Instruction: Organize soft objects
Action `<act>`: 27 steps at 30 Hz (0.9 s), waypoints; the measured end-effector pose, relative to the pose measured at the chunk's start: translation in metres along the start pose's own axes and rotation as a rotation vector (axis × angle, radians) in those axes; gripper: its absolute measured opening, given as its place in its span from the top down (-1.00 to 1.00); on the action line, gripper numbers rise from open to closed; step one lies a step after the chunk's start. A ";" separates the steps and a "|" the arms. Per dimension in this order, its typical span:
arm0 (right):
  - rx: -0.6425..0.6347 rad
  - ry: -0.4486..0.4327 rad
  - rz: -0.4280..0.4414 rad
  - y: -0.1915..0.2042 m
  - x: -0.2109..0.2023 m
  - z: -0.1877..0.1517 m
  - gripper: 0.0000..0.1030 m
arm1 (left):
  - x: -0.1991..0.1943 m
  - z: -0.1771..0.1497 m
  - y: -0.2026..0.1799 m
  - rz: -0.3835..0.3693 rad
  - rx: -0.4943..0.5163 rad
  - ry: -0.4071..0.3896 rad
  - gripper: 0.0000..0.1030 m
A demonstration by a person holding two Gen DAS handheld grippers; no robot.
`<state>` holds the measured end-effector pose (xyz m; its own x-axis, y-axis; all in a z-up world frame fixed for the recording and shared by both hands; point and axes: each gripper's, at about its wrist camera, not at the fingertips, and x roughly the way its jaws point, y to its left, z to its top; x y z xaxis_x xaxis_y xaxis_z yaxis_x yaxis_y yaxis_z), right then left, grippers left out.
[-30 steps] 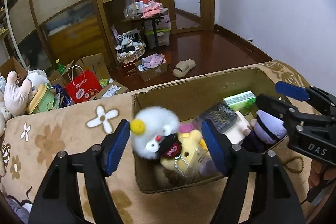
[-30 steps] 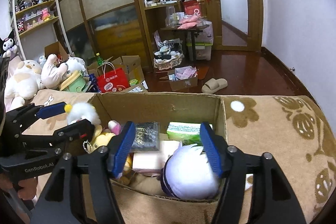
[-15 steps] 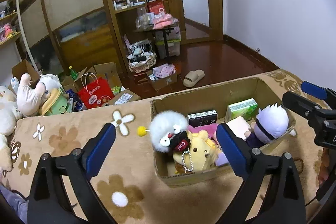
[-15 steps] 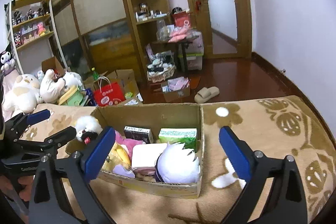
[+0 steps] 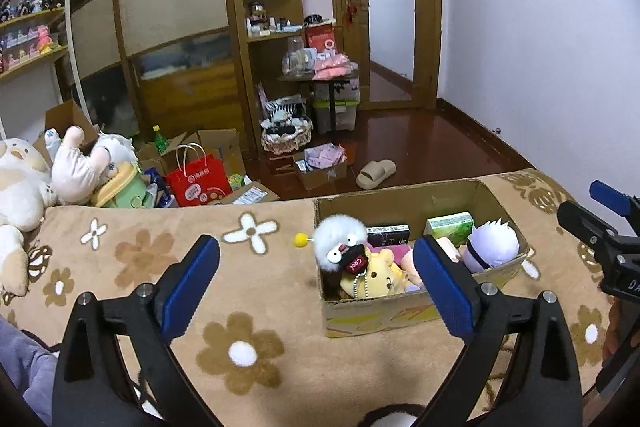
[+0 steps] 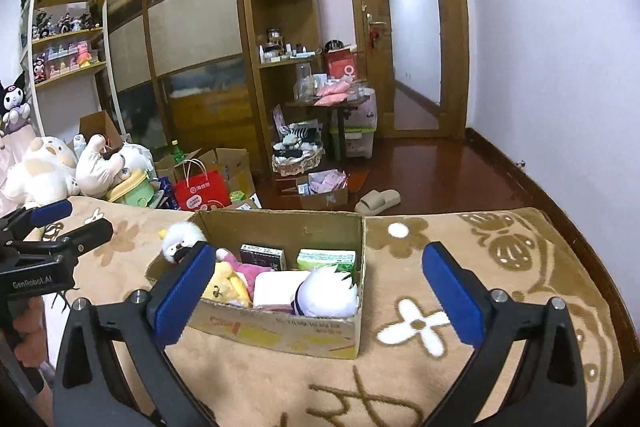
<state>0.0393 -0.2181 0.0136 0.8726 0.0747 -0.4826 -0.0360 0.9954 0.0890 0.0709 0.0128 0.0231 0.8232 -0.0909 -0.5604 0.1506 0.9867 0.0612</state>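
Observation:
A cardboard box point(image 5: 420, 307) stands on the flowered blanket. In it lie a white fluffy toy with a black face point(image 5: 340, 241), a yellow bear plush point(image 5: 374, 273), a white-haired doll point(image 5: 494, 241), a green tissue pack point(image 5: 448, 225) and a black packet point(image 5: 388, 233). My left gripper point(image 5: 316, 251) is open and empty, held back from the box's left end. My right gripper point(image 6: 320, 251) is open and empty too, hovering in front of the box point(image 6: 280, 331), with the doll point(image 6: 328, 293) at the near wall. Each gripper shows at the edge of the other's view.
The tan blanket point(image 5: 248, 291) covers a bed whose far edge drops to a dark wooden floor. Large plush toys point(image 6: 44, 171) pile at the left. A red bag point(image 6: 202, 189), open cartons, a slipper point(image 6: 378, 201) and shelves stand beyond.
Both grippers opened wide and drew back and up from the box. The fluffy toy and the white-haired doll, earlier between the fingers, now rest in the box.

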 end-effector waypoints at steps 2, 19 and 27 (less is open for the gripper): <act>-0.003 -0.009 -0.004 0.002 -0.008 0.000 -1.00 | -0.009 -0.002 0.002 0.005 -0.005 -0.010 -0.87; -0.035 -0.032 -0.043 0.005 -0.051 -0.018 -1.00 | -0.057 -0.025 0.002 -0.002 0.016 -0.050 -0.87; -0.017 -0.029 -0.063 -0.006 -0.056 -0.028 -1.00 | -0.062 -0.034 0.006 0.005 0.005 -0.045 -0.87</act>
<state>-0.0228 -0.2264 0.0156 0.8870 0.0100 -0.4617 0.0118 0.9989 0.0443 0.0022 0.0287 0.0303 0.8478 -0.0924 -0.5222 0.1493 0.9865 0.0678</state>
